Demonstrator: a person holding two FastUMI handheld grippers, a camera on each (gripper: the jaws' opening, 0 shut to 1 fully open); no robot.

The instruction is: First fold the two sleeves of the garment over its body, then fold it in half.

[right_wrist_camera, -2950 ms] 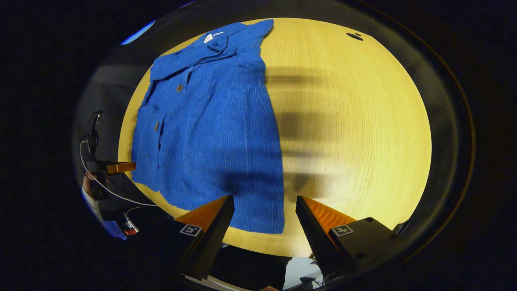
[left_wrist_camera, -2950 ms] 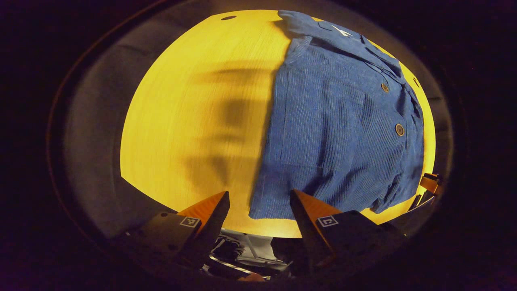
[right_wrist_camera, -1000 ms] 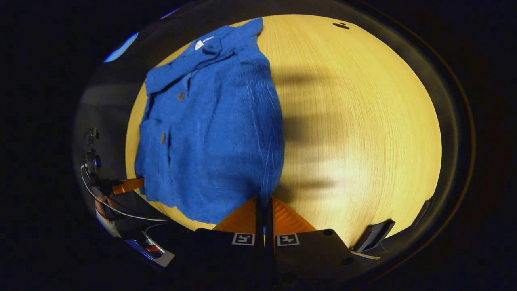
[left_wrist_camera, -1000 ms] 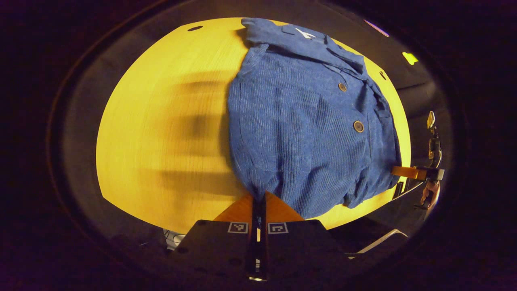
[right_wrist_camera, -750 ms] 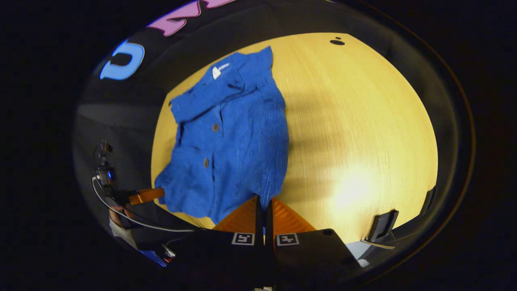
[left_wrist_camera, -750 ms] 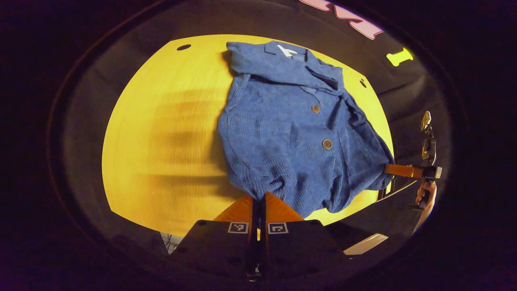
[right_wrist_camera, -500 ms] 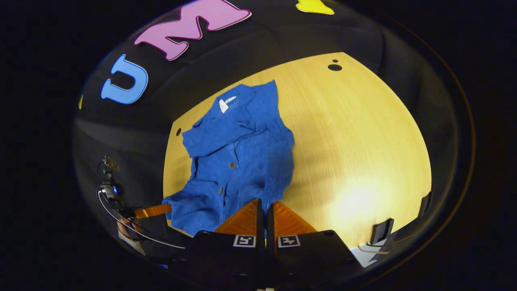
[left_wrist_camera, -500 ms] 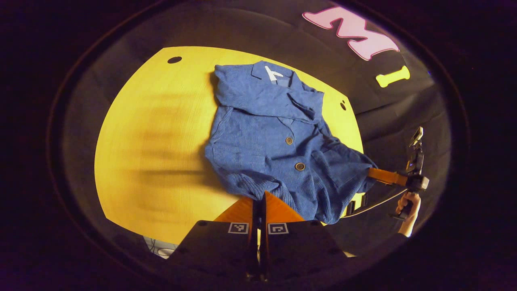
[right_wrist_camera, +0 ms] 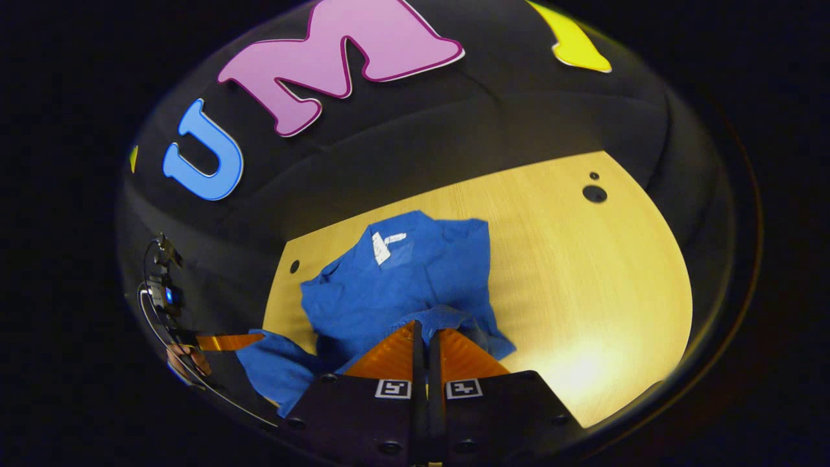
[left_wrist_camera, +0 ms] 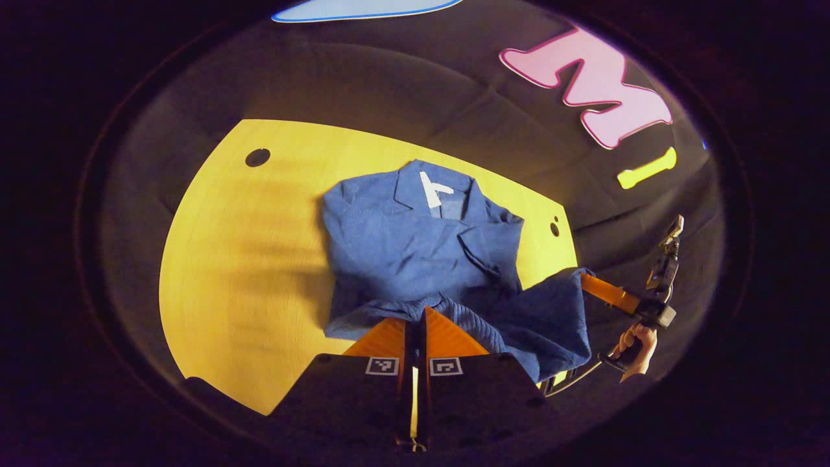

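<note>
A blue corduroy garment lies on the yellow wooden table, collar and white label at the far end, sleeves folded in over its body. My left gripper is shut on one corner of the bottom hem, held up off the table. In the same view my right gripper holds the other hem corner at the right, with a hand behind it. In the right gripper view the garment has its lower half raised over the upper half. My right gripper pinches the hem, and the left gripper grips the far corner.
The table's bare wood stretches to the right of the garment in the right gripper view. Small dark holes mark its far corners. The black booth wall rises just behind the table's far edge.
Both grippers went from open to shut on the hem corners. They lifted the hem off the table and carried it toward the collar, so the lower half now hangs over the upper half.
</note>
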